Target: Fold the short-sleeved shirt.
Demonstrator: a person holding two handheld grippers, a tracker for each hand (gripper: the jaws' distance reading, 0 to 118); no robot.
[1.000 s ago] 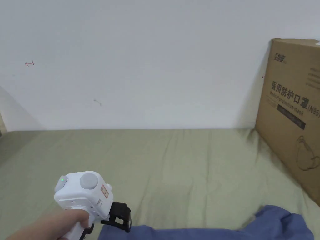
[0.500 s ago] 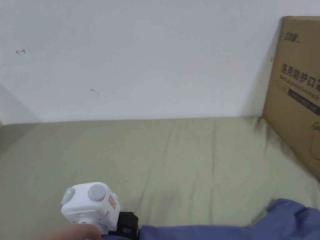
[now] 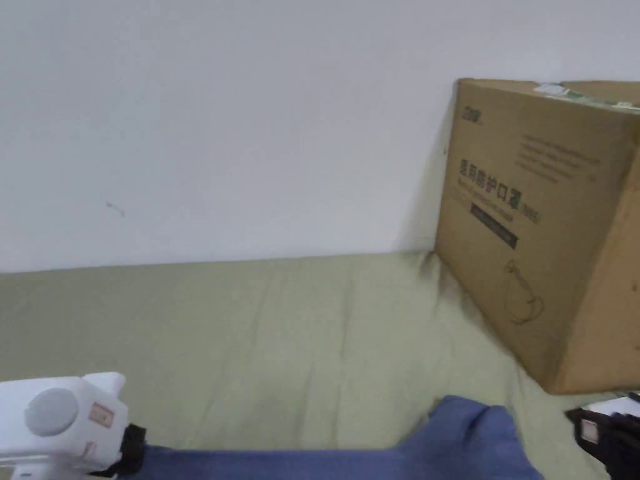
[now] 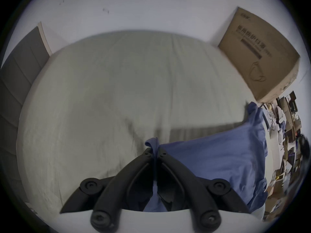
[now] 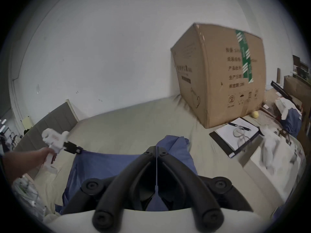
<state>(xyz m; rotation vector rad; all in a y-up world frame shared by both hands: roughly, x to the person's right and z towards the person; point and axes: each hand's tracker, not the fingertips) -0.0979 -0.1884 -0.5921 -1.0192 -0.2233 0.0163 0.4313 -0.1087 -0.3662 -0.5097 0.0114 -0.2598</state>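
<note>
We are holding the blue shirt (image 4: pixel 210 161) stretched taut above the green bedsheet (image 4: pixel 109 93), left gripper (image 4: pixel 154 150) and right gripper (image 5: pixel 156 148) each clamping a bunched fabric edge.

Blue shirt (image 3: pixel 350 459) stretched taut above green bedsheet (image 3: pixel 300 337), far sleeve bunched.

Cardboard box (image 3: pixel 550 250) carried dark printed characters on its long face above a dark bar and a line drawing of a face mask; too blurred in the head view to read. End face of the box (image 5: pixel 235 78) bore rows of characters, a green-and-white tape strip, small handling symbols and a circled "2". Small red-edged label on the left hand-held gripper (image 3: pixel 128 447) was illegible.
</note>
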